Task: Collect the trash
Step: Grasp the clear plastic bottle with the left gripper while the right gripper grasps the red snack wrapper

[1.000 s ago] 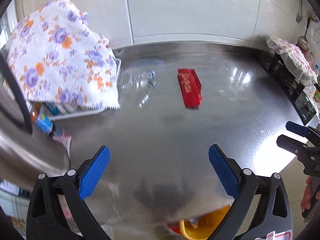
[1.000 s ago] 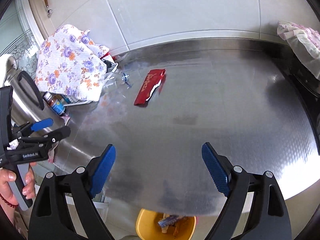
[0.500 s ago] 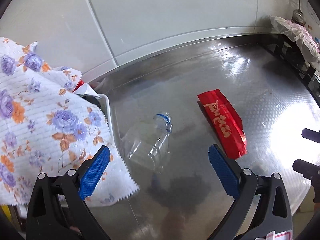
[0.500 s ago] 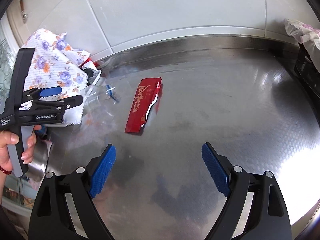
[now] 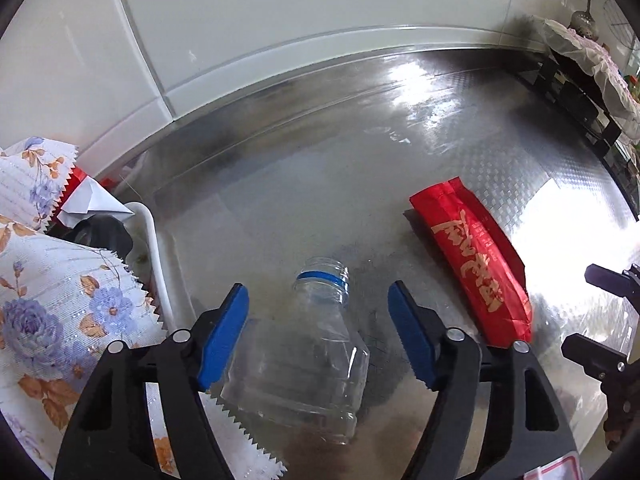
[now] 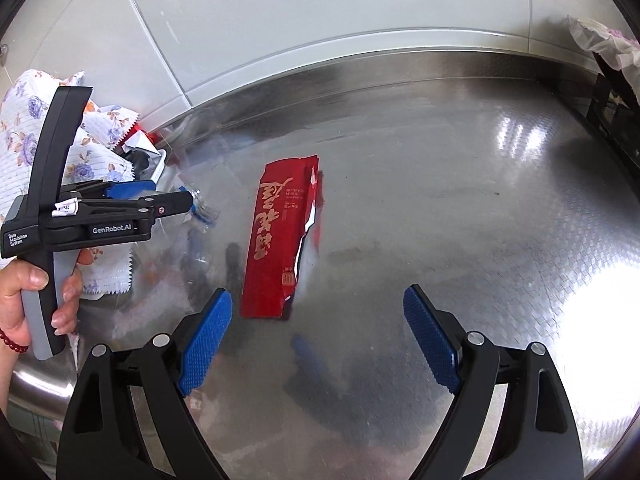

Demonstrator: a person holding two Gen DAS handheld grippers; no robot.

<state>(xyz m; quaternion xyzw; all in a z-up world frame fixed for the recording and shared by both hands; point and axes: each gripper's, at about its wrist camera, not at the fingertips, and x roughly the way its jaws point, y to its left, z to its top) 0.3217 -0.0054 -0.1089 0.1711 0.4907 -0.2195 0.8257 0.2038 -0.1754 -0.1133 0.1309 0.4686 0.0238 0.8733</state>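
Note:
A clear, capless plastic bottle [image 5: 308, 352] with a blue neck ring lies on the steel counter [image 5: 360, 160], neck pointing away. My left gripper [image 5: 317, 292] straddles it from above and its jaws are closing; the right pad still stands off the bottle. A red snack wrapper [image 5: 476, 264] lies to the right of the bottle. In the right wrist view the wrapper [image 6: 280, 236] lies just ahead of my right gripper [image 6: 318, 296], which is open and holds nothing. The left gripper [image 6: 188, 200], held by a hand [image 6: 28, 292], is over the bottle [image 6: 202, 214] there.
A floral cloth [image 5: 52, 320] drapes over a white basket [image 5: 154, 240] of clutter at the left. A white tiled wall [image 5: 320, 20] backs the counter. A black rack [image 5: 580, 100] under a cloth stands far right. The right gripper [image 5: 580, 310] shows at the right edge.
Both grippers moved forward and down toward the counter. The left came over the bottle and its jaws narrowed around it. The right drew close to the red wrapper, jaws unchanged.

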